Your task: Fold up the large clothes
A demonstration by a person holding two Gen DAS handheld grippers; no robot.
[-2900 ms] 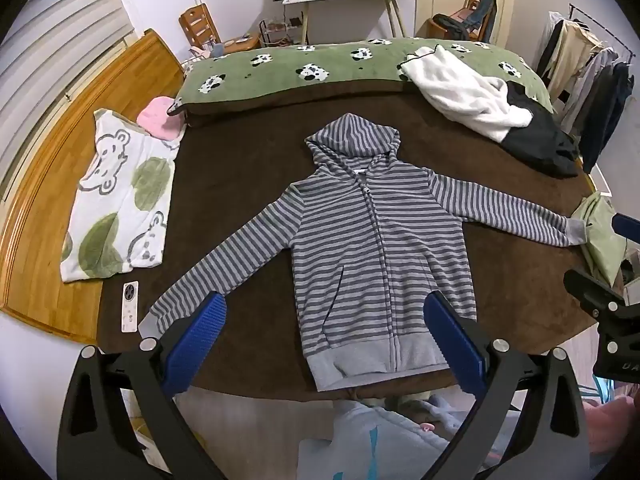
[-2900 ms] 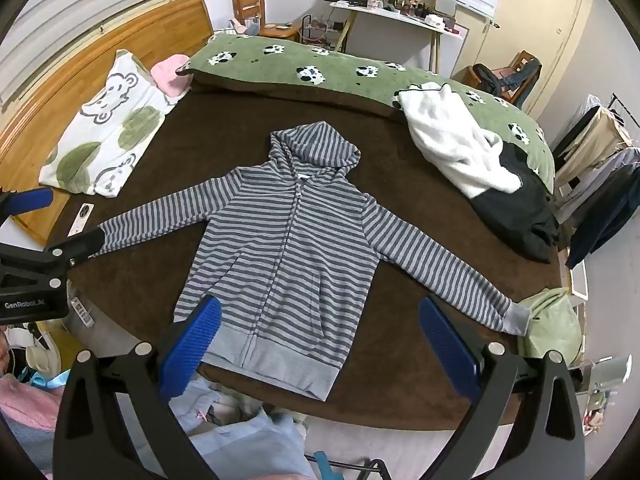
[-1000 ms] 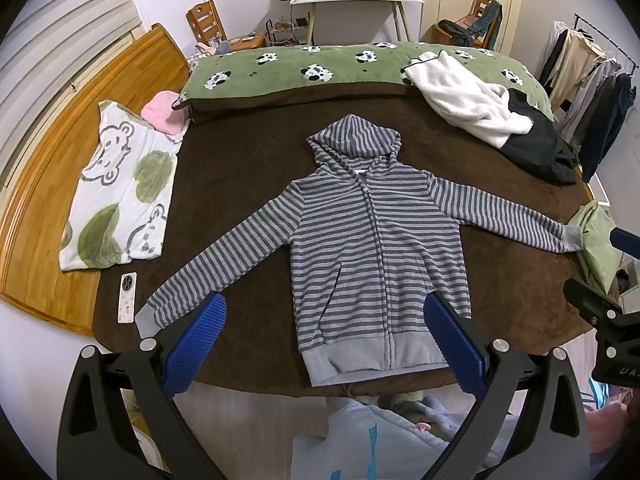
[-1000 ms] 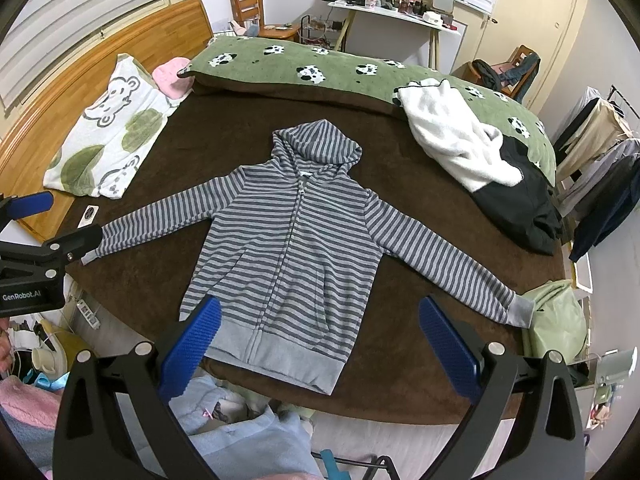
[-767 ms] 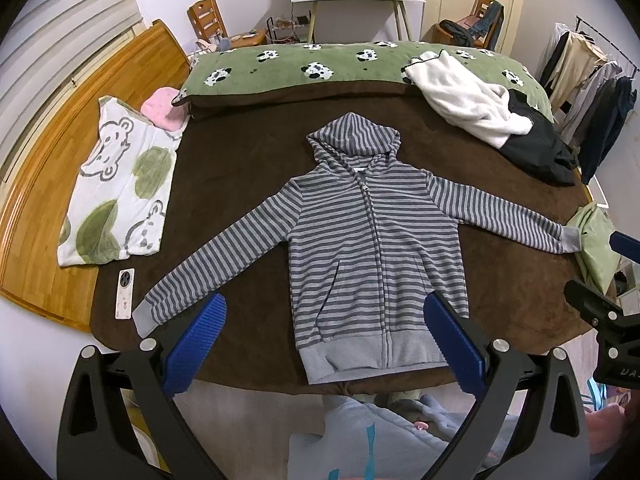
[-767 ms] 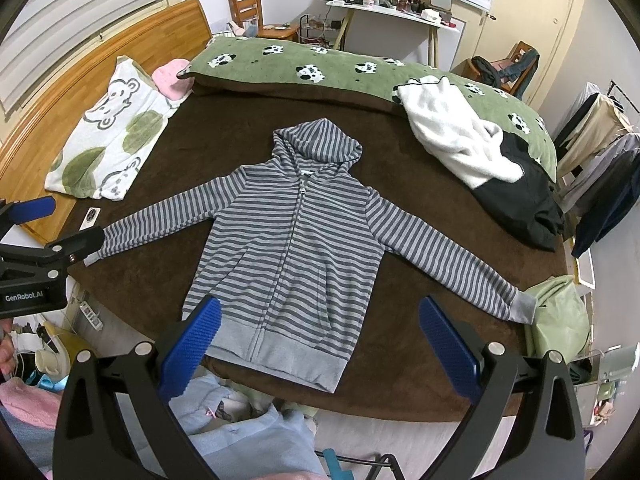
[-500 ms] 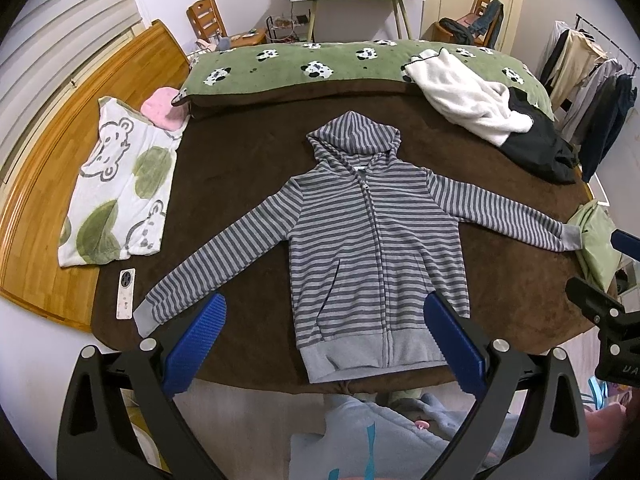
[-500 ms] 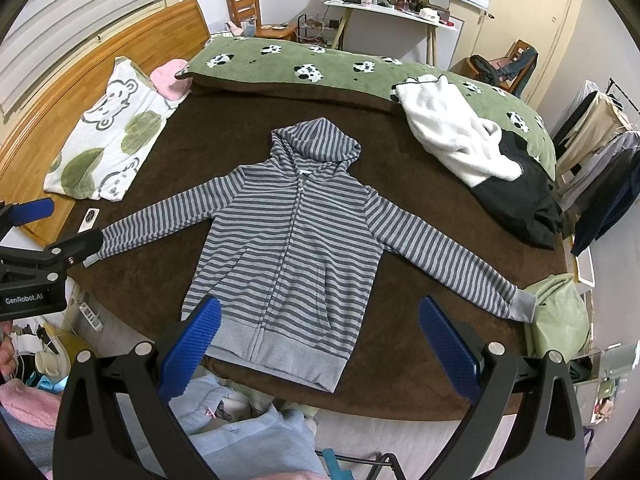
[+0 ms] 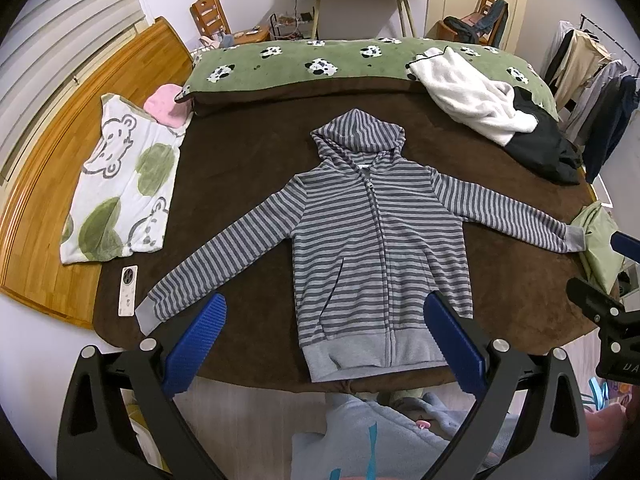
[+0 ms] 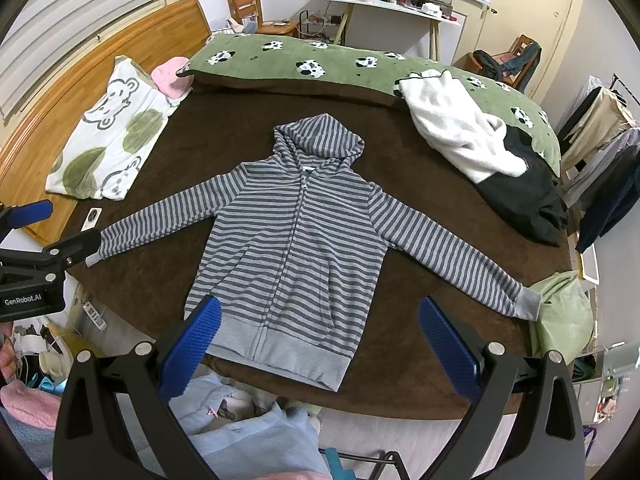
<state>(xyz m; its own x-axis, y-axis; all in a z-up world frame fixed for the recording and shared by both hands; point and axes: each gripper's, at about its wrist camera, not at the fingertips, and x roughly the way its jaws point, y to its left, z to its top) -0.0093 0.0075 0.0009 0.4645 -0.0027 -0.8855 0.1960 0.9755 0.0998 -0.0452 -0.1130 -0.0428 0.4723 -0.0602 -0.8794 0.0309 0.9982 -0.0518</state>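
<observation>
Almost nothing has moved since the earlier frames; both grippers have only drifted a little above the bed's near edge. The striped hoodie (image 9: 380, 240) lies flat on the brown bed (image 9: 240, 168), zipped, sleeves spread wide. The left gripper (image 9: 324, 344) is wide open and holds nothing. The right gripper (image 10: 320, 344) is wide open too, empty. A green bag (image 10: 564, 312) hides behind the right cuff.

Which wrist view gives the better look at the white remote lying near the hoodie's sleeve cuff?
The left wrist view: the remote shows whole on the brown cover, just beyond the striped hoodie cuff. In the right wrist view the remote is smaller and foreshortened, close above the left gripper's finger.
</observation>
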